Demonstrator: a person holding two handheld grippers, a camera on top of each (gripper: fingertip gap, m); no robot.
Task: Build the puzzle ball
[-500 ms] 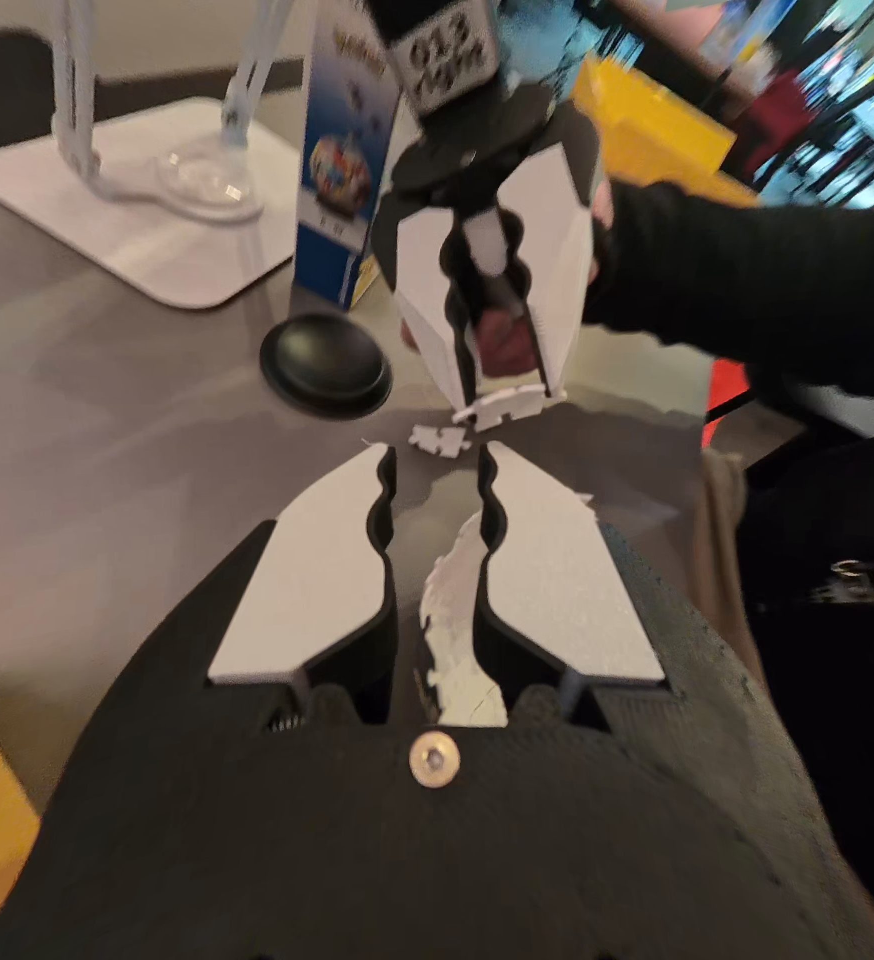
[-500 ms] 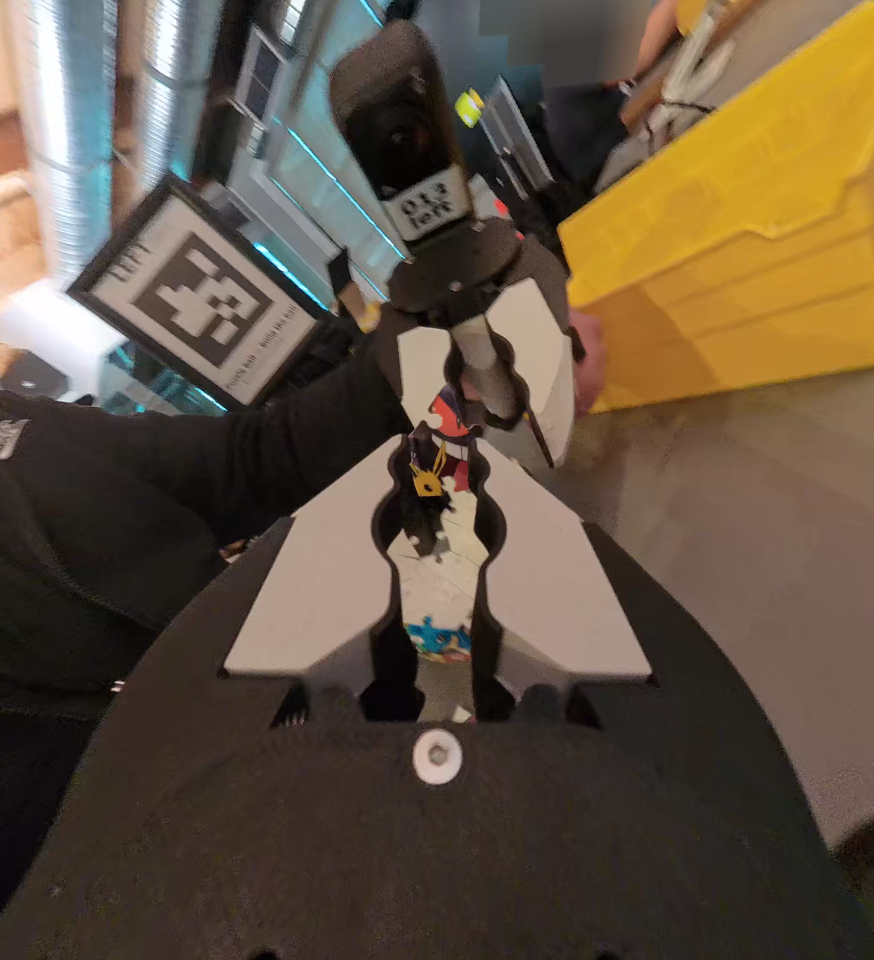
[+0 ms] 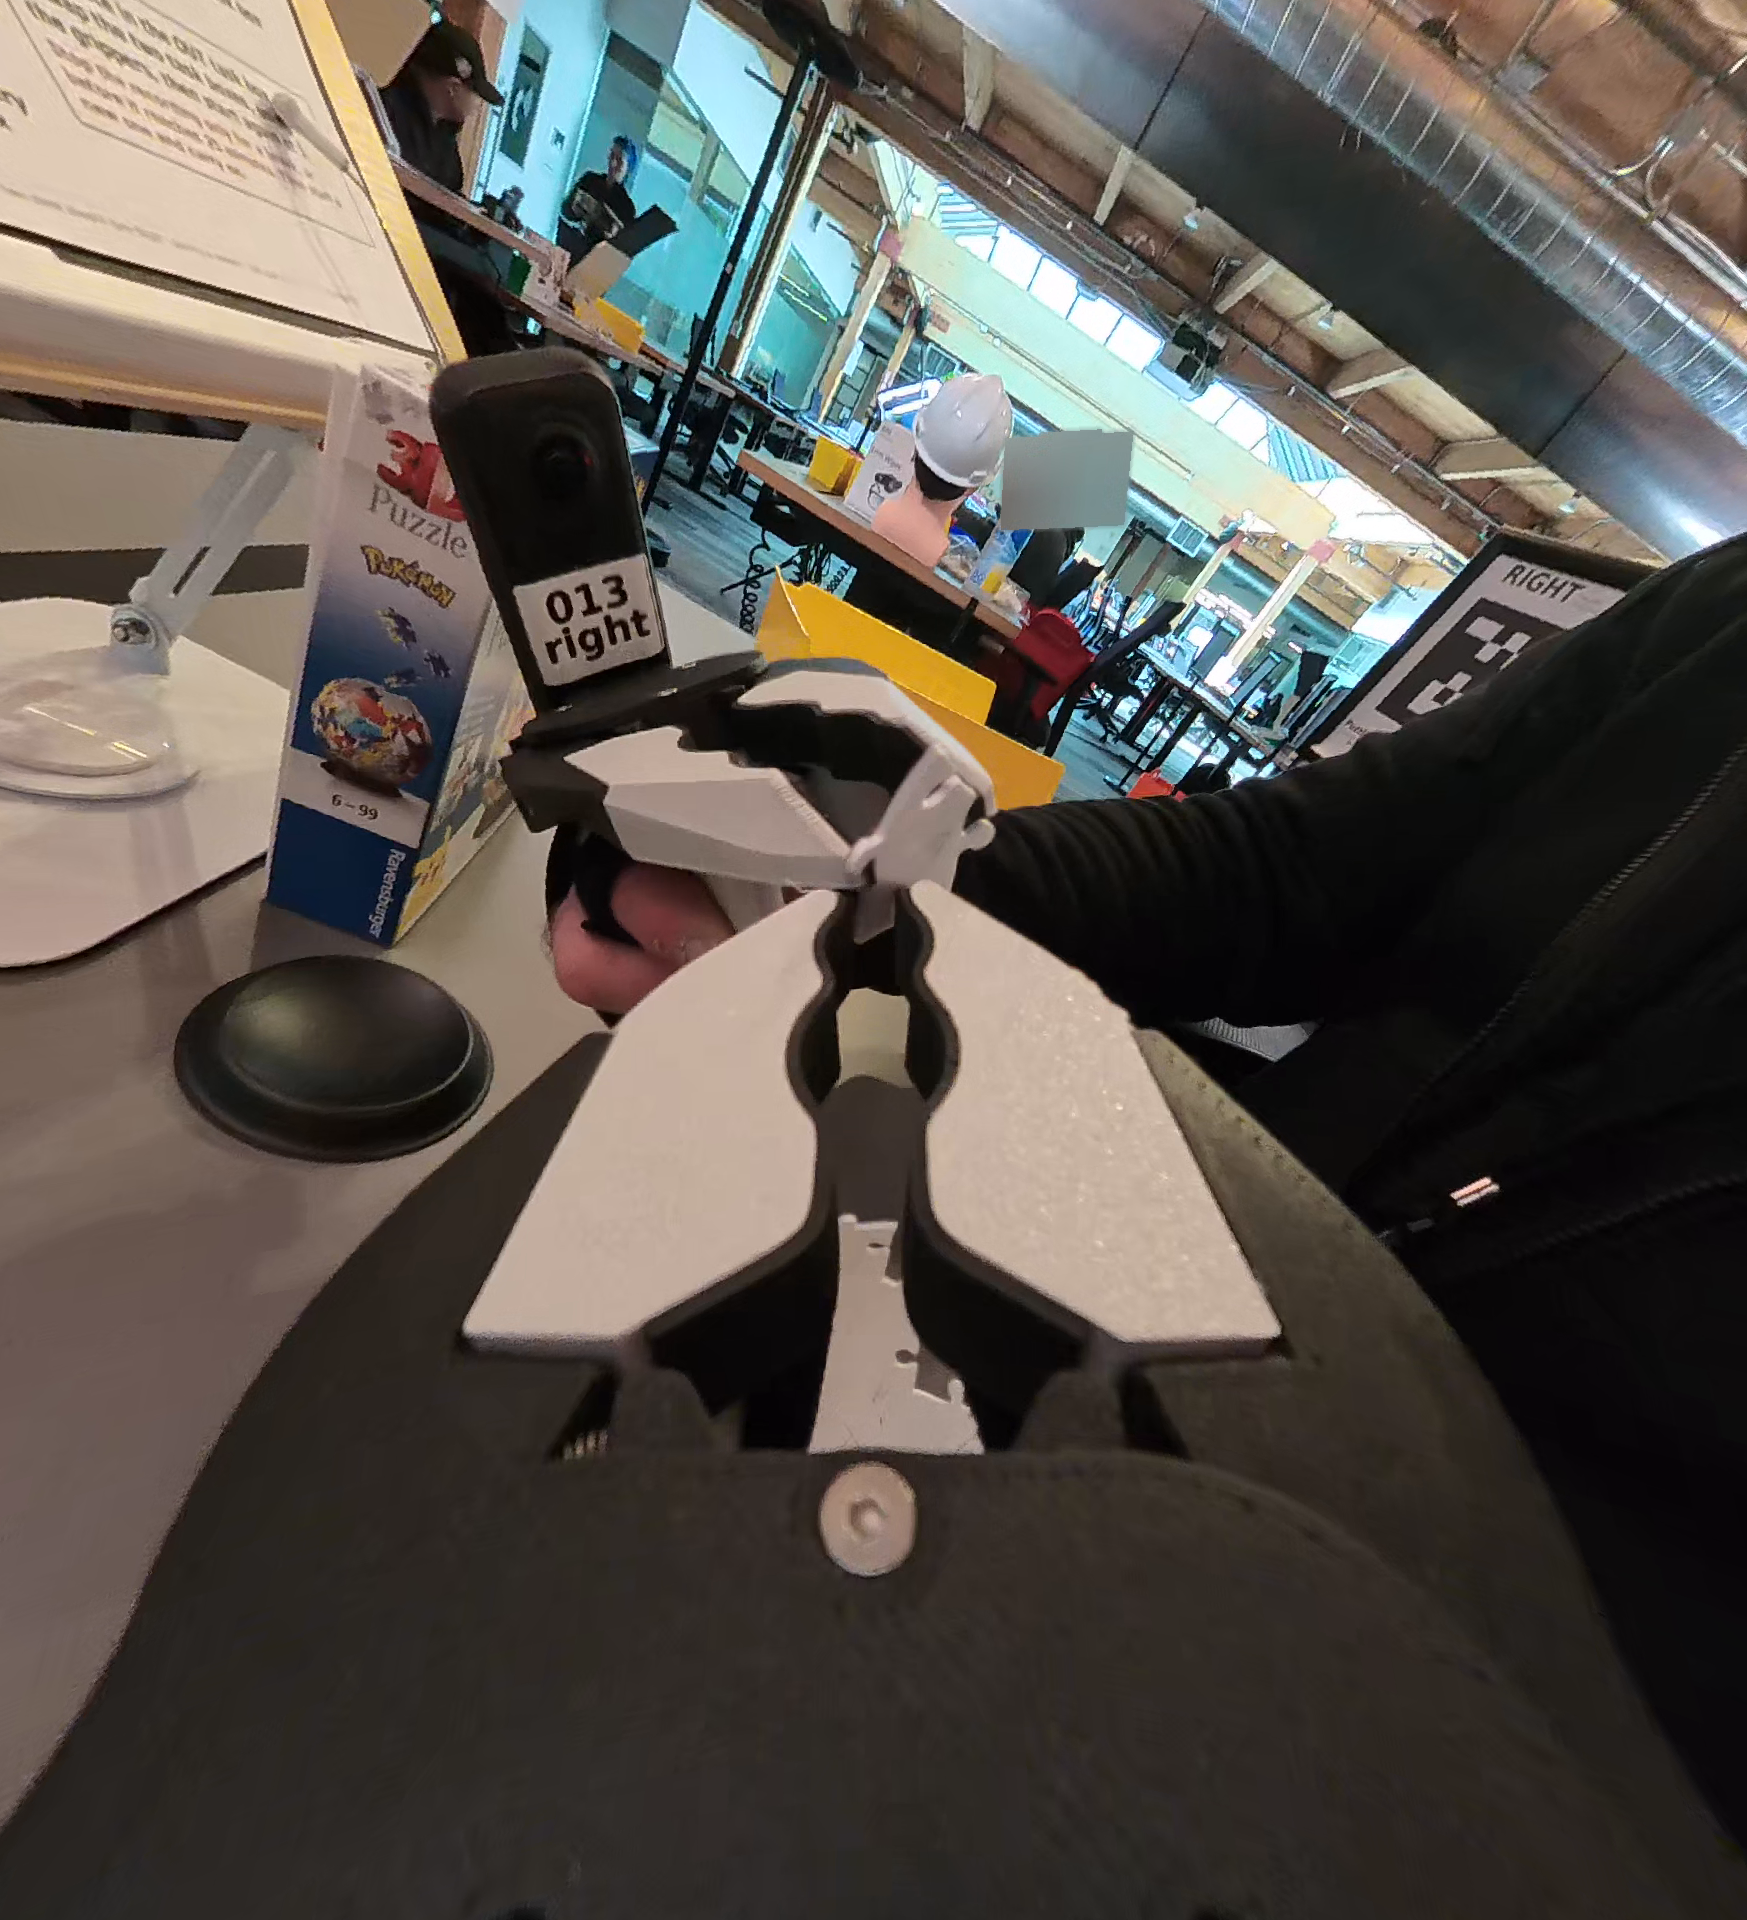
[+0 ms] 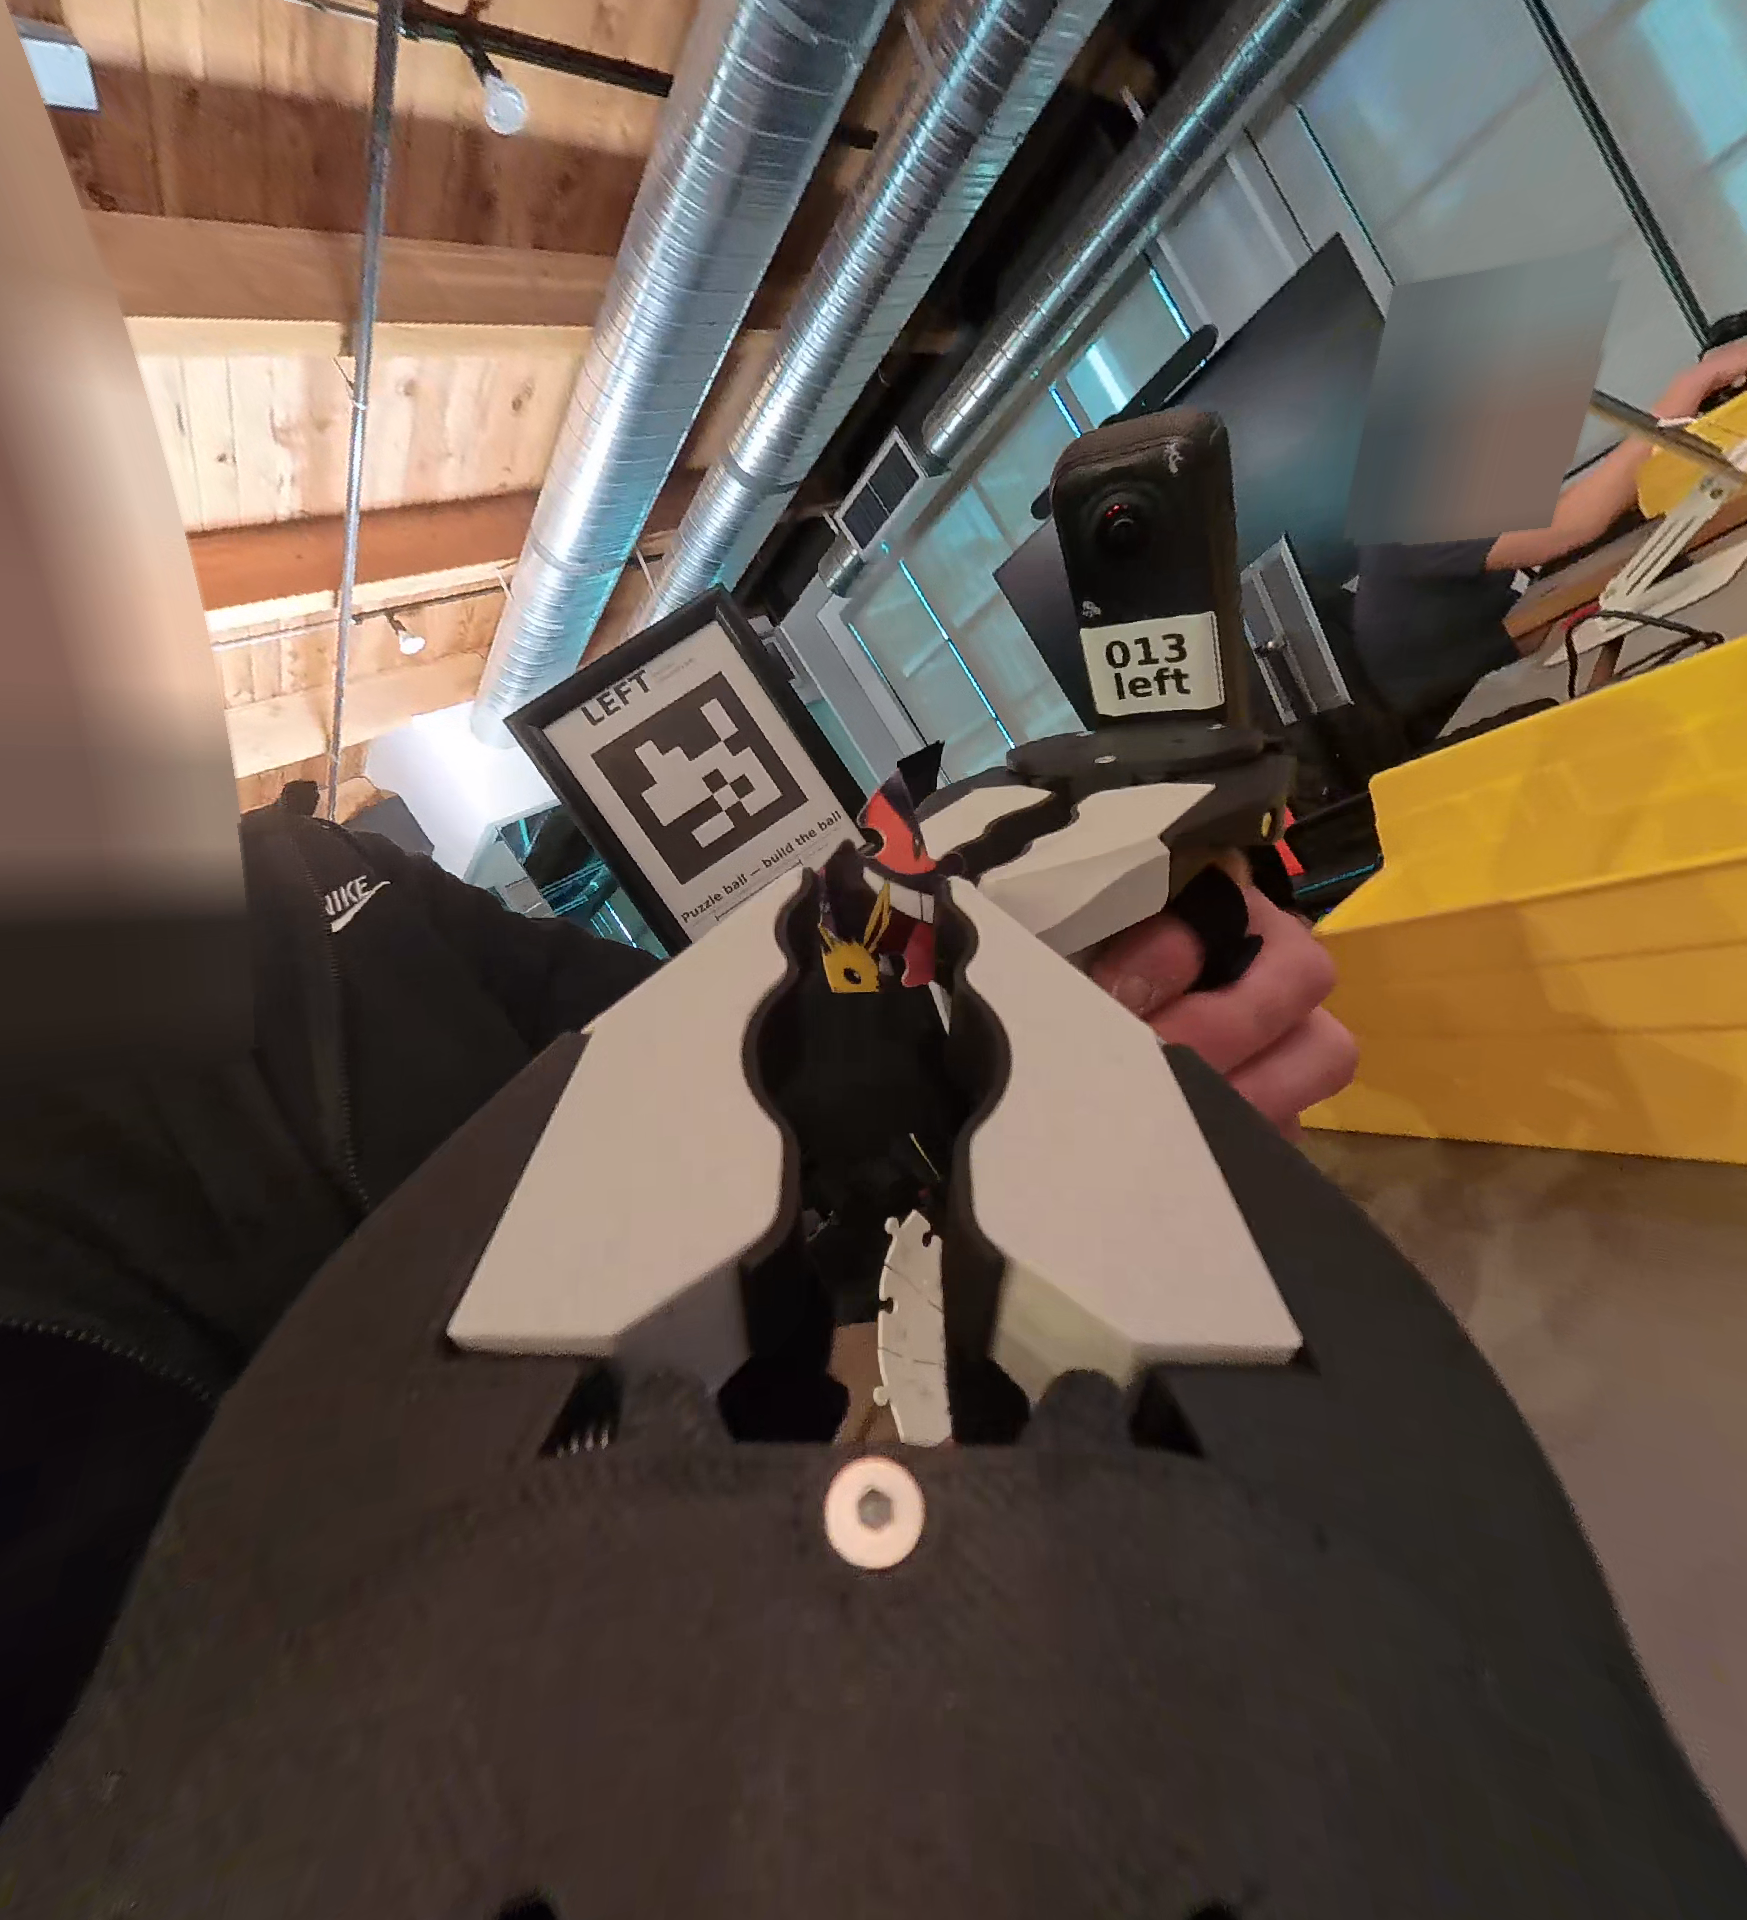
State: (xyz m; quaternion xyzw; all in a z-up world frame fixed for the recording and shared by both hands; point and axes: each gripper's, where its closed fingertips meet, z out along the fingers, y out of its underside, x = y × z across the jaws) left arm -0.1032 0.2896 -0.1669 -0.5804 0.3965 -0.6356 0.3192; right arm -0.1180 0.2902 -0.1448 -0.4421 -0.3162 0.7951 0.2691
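Both claws, left gripper (image 3: pixel 874 920) and right gripper (image 4: pixel 884 914), we see clamped on curved puzzle pieces (image 4: pixel 900 894), tips meeting.

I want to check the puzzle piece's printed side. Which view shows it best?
The right wrist view: the puzzle piece between both grippers' tips shows its red, black and yellow print. The left wrist view shows only its plain white back.

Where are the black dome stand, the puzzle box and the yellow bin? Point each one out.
black dome stand (image 3: pixel 332 1049): left wrist view, top of the dome.
puzzle box (image 3: pixel 383 665): left wrist view, its front face.
yellow bin (image 4: pixel 1596 966): right wrist view, its side wall.
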